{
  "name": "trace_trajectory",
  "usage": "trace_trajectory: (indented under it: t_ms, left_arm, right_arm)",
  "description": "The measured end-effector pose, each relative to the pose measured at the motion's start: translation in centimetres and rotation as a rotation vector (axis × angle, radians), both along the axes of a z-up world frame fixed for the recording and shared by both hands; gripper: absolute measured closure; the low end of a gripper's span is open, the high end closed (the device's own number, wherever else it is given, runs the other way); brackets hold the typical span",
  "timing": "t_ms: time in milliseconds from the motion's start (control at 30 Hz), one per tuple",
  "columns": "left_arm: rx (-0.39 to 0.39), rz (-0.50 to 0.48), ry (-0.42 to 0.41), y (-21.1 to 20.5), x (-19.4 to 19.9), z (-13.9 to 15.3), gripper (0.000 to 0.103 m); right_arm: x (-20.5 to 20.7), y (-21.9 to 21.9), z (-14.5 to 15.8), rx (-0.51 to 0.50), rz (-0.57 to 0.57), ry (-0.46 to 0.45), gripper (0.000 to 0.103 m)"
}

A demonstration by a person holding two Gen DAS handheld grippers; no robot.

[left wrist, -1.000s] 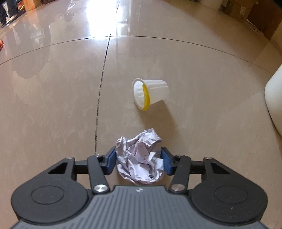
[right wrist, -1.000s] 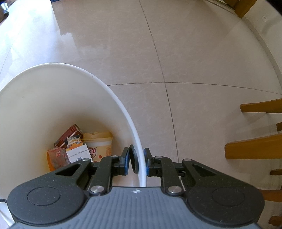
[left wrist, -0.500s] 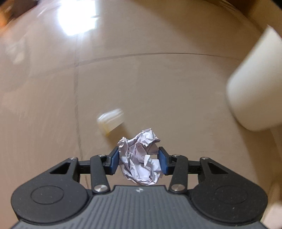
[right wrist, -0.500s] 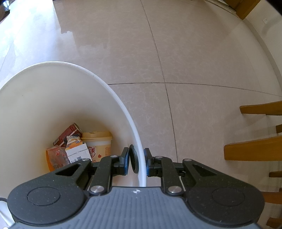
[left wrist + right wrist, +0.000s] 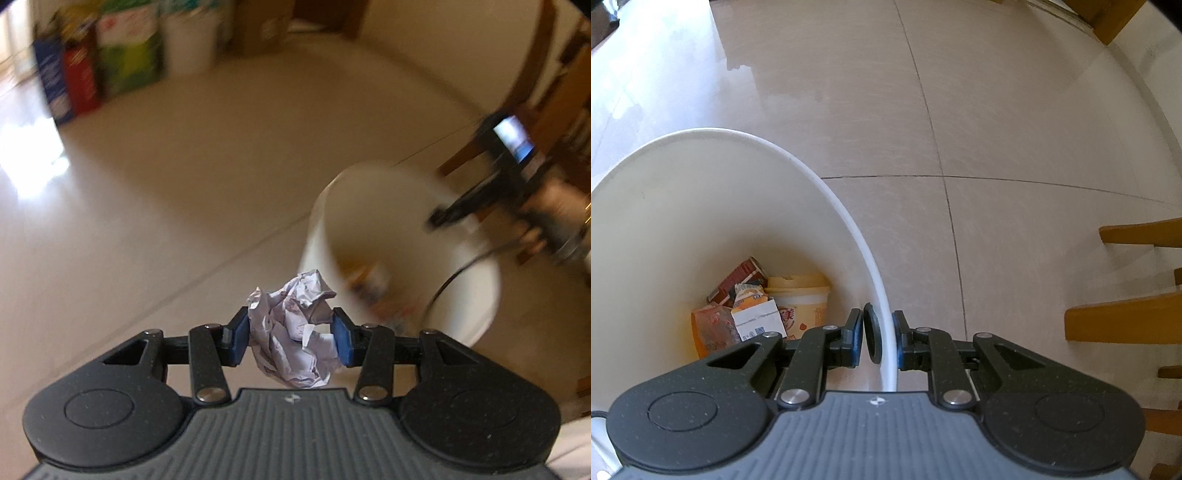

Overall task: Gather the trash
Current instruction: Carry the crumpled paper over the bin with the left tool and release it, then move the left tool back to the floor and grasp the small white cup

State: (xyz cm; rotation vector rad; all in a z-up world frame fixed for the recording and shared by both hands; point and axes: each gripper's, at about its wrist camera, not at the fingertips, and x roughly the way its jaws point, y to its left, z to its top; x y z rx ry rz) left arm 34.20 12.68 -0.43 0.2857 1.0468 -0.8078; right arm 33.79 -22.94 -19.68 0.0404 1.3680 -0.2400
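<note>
Left claw with crumpled paper now facing bin, floor cup gone

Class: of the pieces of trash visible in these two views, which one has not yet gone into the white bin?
The crumpled paper ball, gripped in the left tongs; the cup and cartons already lie inside the white bin.

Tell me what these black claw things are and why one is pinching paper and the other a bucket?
They are two hand-held grabbing tools, each with a small camera looking along its two fingers. A person holds one in each hand, so each picture comes from one tool.

In the left picture, the left gripper squeezes a crumpled paper ball in the air, near the white bin. The picture is blurry.

In the right picture, the right gripper pinches the bin's rim. Inside lie a noodle cup and some cartons. Around it is shiny tiled floor; wooden furniture is at the right.
</note>
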Motion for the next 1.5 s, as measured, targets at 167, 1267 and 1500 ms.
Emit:
trace_trajectory:
  t_ms: [167,1267,1500]
  left_arm:
    - [-0.041,-0.1,-0.027,-6.5,-0.6,1.4,0.053]
    - [0.196,0.354,-0.001,9.9,2.6,-4.8,0.007]
    - [0.242,0.629,0.087,18.4,4.2,-11.5,0.007]
  right_arm:
    - [-0.3,-0.4,0.2,0.02,-0.003,-0.013,0.084]
    - [-0.4,-0.6,0.5,0.026,-0.005,-0.024,0.084]
    - [-0.4,-0.3,0.3,0.02,-0.002,-0.023,0.084]
